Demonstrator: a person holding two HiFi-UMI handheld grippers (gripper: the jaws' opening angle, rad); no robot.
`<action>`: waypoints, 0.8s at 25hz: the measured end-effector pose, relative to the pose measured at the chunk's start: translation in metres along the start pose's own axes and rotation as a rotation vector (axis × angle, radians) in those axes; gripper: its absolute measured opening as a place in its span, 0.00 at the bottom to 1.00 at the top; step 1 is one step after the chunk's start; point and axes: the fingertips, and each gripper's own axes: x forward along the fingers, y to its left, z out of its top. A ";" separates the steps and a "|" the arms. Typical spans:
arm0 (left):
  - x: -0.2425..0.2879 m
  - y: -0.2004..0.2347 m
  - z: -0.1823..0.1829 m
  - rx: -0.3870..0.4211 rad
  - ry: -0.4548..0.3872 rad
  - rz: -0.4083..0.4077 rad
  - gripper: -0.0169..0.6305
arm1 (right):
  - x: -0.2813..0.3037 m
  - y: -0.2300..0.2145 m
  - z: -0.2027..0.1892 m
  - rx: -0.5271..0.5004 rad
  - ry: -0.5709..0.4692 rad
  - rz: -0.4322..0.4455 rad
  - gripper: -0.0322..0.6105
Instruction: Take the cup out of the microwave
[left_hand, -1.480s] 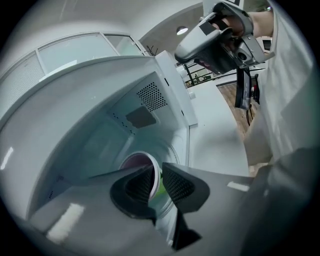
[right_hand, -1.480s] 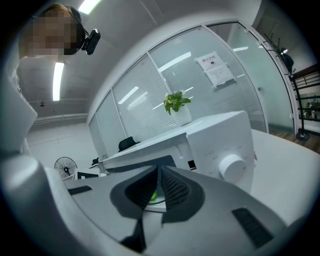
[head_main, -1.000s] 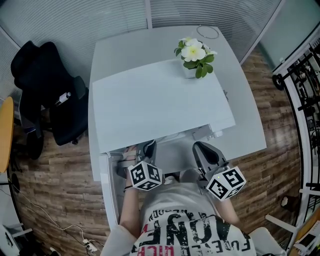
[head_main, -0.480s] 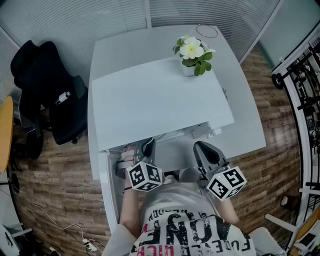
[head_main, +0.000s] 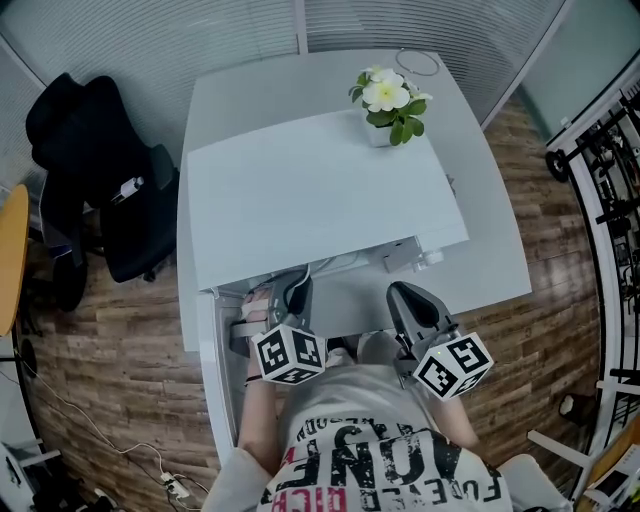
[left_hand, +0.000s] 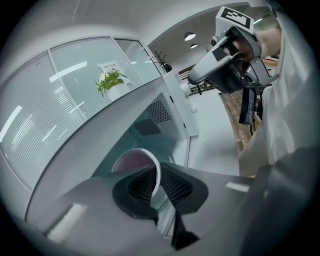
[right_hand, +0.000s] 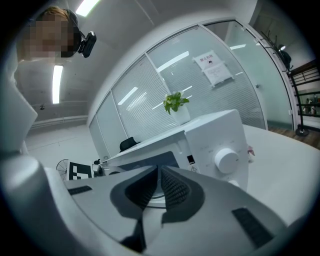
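Head view: the left gripper (head_main: 292, 292) reached into the open front of the microwave (head_main: 320, 200) on the desk (head_main: 497, 242). The right gripper (head_main: 408, 300) hung outside, out of the way. Left gripper view: its jaws pinched the rim of the cup (left_hand: 135, 162) for lifting out, the cup apparently at the cavity mouth. Right gripper view: jaws together, empty.

L hand-held gripper (left_hand: 155, 183), clamped on cup (left_hand: 131, 161) rim, has crept up a bit w/ it; rim now peeks past microwave (head_main: 320, 200) front edge.
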 end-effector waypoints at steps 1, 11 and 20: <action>-0.001 -0.001 0.000 0.002 0.000 0.000 0.09 | -0.001 0.001 0.000 -0.002 0.002 0.004 0.09; -0.007 -0.010 0.004 -0.001 0.002 -0.005 0.09 | -0.008 0.000 -0.003 0.007 -0.001 0.017 0.09; -0.009 -0.019 0.005 -0.019 0.034 0.001 0.09 | -0.011 -0.009 0.000 0.011 0.004 0.041 0.09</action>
